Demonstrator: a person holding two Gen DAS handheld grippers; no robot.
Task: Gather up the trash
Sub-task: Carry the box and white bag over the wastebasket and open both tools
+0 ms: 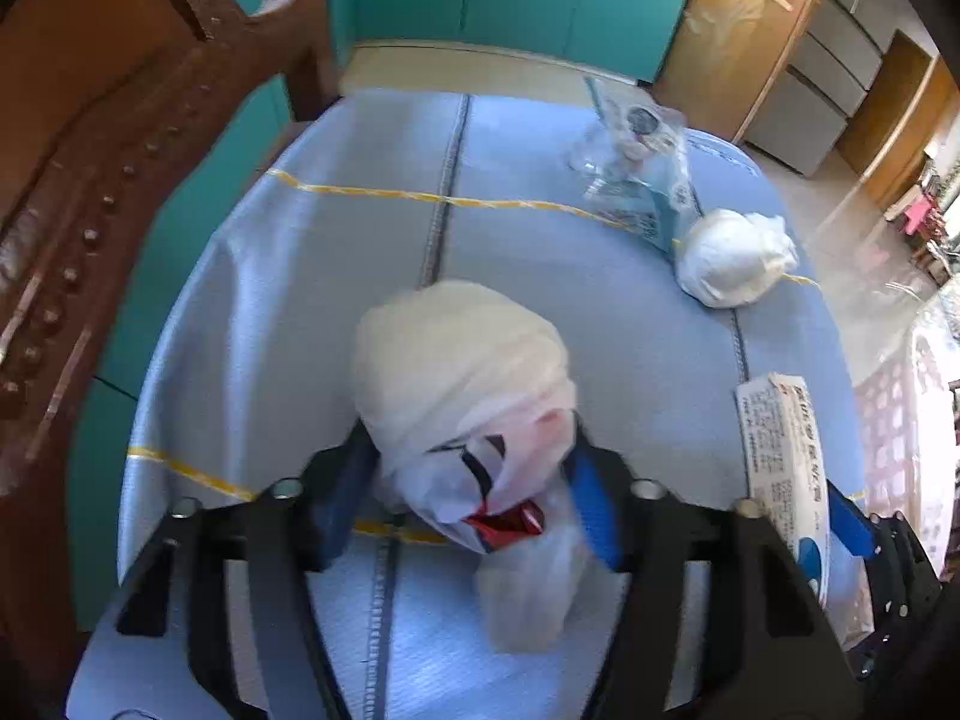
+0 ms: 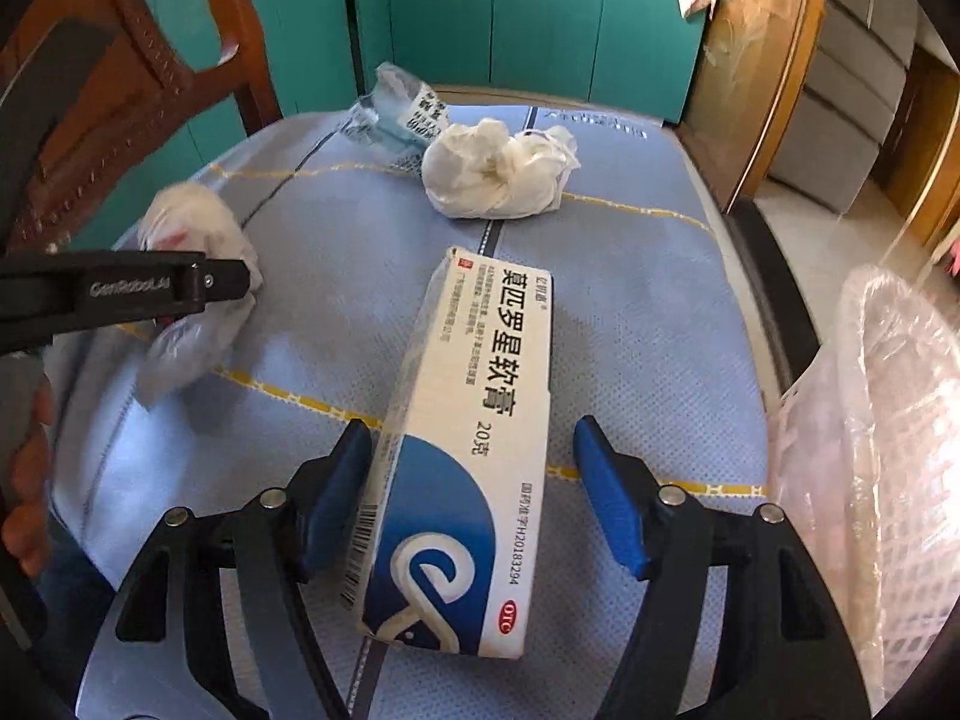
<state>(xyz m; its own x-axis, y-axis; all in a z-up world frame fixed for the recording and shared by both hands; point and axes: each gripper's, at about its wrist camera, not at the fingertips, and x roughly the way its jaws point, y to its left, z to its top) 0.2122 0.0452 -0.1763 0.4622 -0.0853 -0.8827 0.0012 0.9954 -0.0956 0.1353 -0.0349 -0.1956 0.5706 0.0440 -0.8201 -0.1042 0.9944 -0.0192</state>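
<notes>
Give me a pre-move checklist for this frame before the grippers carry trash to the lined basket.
1. Left gripper gripping the plastic bag bundle: ok, fingers pressed against it.
2. Right gripper closed on the ointment box: not ok, right finger stands apart from the box.
3. Box centred between fingers: not ok, it sits toward the left one.
4. Lined basket in reach on the right: ok, judging by view.
5. Remaining trash located: ok, crumpled white wad and clear wrapper lie on the blue mat.
</notes>
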